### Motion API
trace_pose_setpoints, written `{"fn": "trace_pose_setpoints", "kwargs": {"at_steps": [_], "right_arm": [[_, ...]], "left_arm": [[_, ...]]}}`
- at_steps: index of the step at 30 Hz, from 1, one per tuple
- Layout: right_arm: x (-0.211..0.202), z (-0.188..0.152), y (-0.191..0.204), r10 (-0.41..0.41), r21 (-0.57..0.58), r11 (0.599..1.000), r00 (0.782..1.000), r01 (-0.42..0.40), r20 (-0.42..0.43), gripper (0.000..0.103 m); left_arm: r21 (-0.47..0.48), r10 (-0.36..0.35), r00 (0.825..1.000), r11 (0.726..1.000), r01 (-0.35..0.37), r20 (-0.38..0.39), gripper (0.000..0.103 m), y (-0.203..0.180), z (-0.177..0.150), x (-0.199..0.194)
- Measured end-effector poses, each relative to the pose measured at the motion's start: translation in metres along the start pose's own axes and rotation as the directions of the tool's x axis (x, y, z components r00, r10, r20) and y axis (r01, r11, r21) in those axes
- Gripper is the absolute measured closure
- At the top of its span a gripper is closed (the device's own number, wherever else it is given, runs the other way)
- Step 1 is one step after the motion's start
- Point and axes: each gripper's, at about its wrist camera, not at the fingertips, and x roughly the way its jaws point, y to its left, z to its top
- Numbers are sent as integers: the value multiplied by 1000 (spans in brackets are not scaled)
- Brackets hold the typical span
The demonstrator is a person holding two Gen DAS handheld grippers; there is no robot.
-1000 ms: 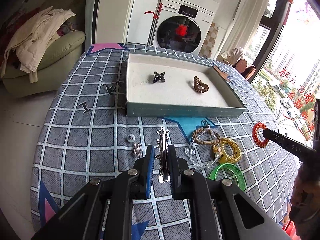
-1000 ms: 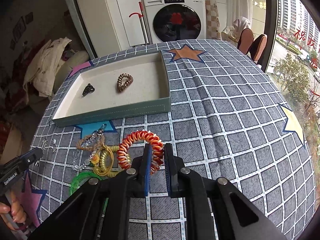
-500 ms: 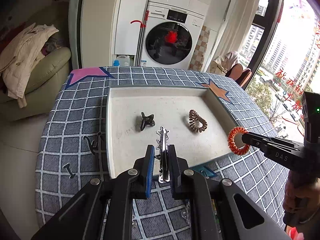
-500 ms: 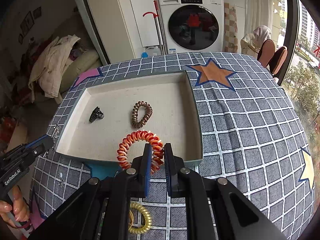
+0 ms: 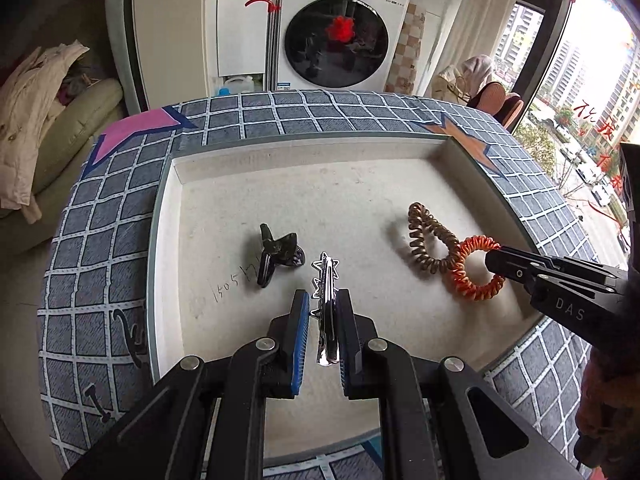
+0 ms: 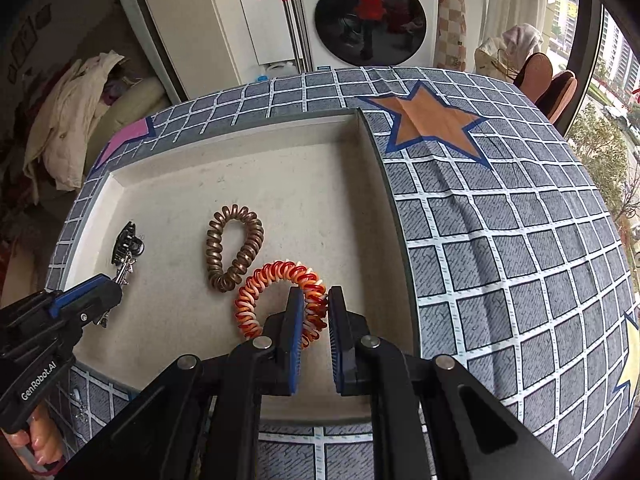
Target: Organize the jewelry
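I have two pieces in hand, both over the tray (image 5: 168, 240) on the bench (image 6: 500, 240). The silver star clip (image 5: 326, 304) is pinched between the jaws of my left gripper (image 5: 323, 320), its long axis running straight out along the fingers, star tip forward and pointing down at the tray floor. The tip sits just right of the black claw clip (image 5: 276, 254) lying there, near it but apart as far as I can tell. In my right gripper (image 6: 313, 320) the jaws are clamped on one side of the orange coil hair tie (image 6: 276, 296), so the loop hangs out ahead and to the left. Its far edge is just beside the brown coil hair tie (image 6: 234, 246) resting in the tray; from the left wrist view the two loops overlap, so I cannot say whether they touch.

My judgement: both pieces are already inside the tray's rim, so the drop is what remains. The relation that matters is below, not sideways. Each piece has bare tray floor beneath it, and letting go should land them beside their neighbours.
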Motion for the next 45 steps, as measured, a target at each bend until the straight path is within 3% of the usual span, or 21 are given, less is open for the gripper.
{"fn": "trace_pose_setpoints", "kwargs": {"at_steps": [8, 16, 17, 19, 22, 28, 41, 45], "right_arm": [[17, 14, 5, 6, 27, 1000, 1000, -7, 24, 89], [20, 10, 11, -18, -8, 1000, 999, 18, 35, 86], [20, 10, 11, -15, -9, 1000, 999, 15, 36, 84], [19, 9, 12, -8, -8, 1000, 999, 8, 35, 68], [15, 8, 13, 16, -9, 1000, 999, -16, 40, 60], [-3, 4, 9, 72, 46, 996, 995, -75, 76, 55], [-48, -21, 9, 115, 52, 991, 985, -122, 131, 49], [-58, -35, 9, 127, 51, 990, 983, -135, 133, 41]], "left_arm": [[-21, 69, 998, 997, -69, 6, 70, 8, 8, 20], [51, 135, 990, 989, -137, 36, 69, -4, 6, 21], [51, 136, 990, 989, -138, 37, 69, -4, 5, 20], [50, 135, 990, 989, -138, 50, 69, -4, 5, 17], [51, 135, 988, 989, -139, 74, 69, -5, 4, 11], [23, 118, 988, 992, -121, 104, 69, -3, 6, -3], [-21, 100, 983, 995, -98, 154, 69, 9, -17, -44], [-37, 96, 984, 995, -92, 151, 69, 13, -30, -54]]}}
